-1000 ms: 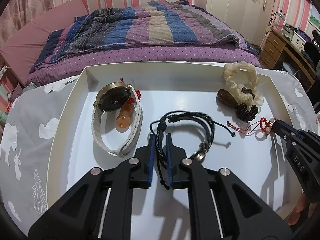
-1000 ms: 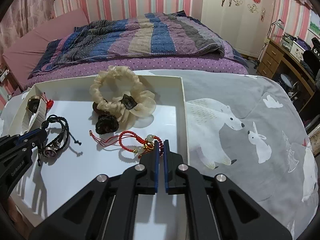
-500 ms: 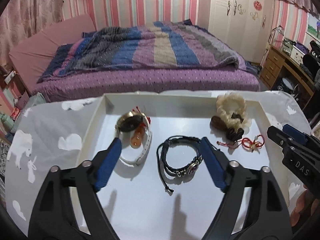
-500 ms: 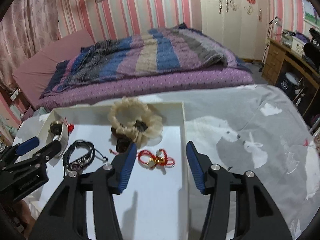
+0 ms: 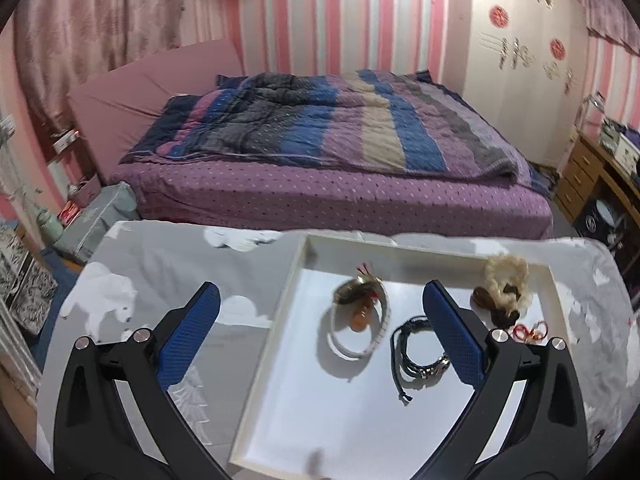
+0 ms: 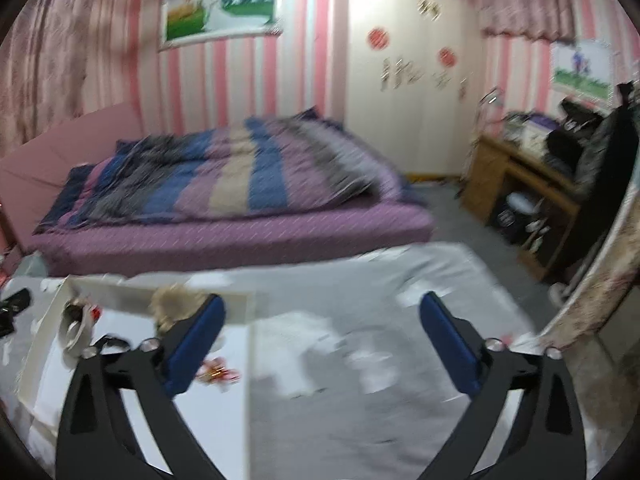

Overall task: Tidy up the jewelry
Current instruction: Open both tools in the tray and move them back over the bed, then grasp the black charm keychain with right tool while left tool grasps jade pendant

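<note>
My left gripper (image 5: 320, 320) hangs wide open with nothing between its blue pads (image 5: 188, 336); the left pad sits over the grey bear-print cloth (image 5: 160, 264), the right pad over the white tray (image 5: 276, 336); both are raised clear of what lies below. Inside the tray, at its far left, I see the white-strap watch (image 5: 358, 320) with an orange bead charm (image 5: 360, 318) lying within its loop; just right of it the black braided bracelet (image 5: 418, 350) lies loose on the tray floor, partly behind my right pad; at the far right corner the cream scrunchie (image 5: 506, 280) rests against dark brown pieces (image 5: 486, 300); near it, at the right wall of the tray, the red cord bracelet (image 5: 530, 330) peeks out beside the gripper arm.

My right gripper (image 6: 322, 322) is likewise spread wide and holds nothing; its view is blurred; its left pad covers part of the tray, its right pad hangs over the grey cloth on the desk (image 6: 360, 420). In that view the red cord bracelet lies just right of the left pad, close to the tray's right wall; the scrunchie shows beyond the pad tip; the watch sits at the far left.

Beyond the desk, the bed (image 5: 320, 152) with its striped quilt fills the far side; a wooden cabinet (image 6: 516, 184) stands at the right.
</note>
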`<state>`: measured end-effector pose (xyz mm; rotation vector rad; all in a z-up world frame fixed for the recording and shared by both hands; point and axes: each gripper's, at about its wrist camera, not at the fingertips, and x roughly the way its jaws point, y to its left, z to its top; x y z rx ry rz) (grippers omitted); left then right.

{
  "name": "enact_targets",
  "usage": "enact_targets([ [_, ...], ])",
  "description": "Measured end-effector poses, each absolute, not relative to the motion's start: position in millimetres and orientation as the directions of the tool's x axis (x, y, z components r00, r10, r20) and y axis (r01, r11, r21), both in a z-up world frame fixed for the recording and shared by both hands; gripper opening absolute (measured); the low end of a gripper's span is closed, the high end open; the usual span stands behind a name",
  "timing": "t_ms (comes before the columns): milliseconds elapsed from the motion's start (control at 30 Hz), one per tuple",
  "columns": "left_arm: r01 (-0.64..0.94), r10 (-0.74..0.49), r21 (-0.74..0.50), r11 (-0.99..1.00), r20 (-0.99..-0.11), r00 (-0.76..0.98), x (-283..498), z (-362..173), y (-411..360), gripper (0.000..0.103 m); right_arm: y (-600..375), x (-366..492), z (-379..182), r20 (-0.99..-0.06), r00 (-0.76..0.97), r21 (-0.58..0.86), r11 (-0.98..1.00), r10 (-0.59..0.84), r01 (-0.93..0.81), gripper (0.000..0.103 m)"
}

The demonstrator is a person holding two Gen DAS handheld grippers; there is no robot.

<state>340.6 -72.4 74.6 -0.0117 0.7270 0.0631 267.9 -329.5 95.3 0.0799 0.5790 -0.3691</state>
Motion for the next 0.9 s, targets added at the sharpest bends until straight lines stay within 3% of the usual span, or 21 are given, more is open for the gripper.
enact_targets([
  [400, -0.012, -0.124, -0.185, 0.983, -0.703, 0.700, 288, 106, -75, 0.100, -325, 213, 149, -0.491, 0.775, -0.119, 0.912, -0.398, 0.393, 0.101],
  [500, 0.047, -0.128, -0.132, 0.990, -0.713, 0.690, 257, 110, -84, 0.100, -310, 190, 148, -0.509, 0.789, -0.143, 0.937, -0.345, 0.318, 0.101],
  [700, 0.095, -0.060, 0.013, 0.995, -0.686, 0.725, 189, 112, -89, 0.100, -293, 139, 141, -0.505, 0.776, -0.244, 0.925, -0.377, 0.291, 0.101],
  [900, 0.123, -0.076, 0.016, 0.992, -0.708, 0.703, 145, 93, -81, 0.100, -302, 98, 126, -0.543, 0.750, -0.215, 0.926, -0.378, 0.311, 0.101],
])
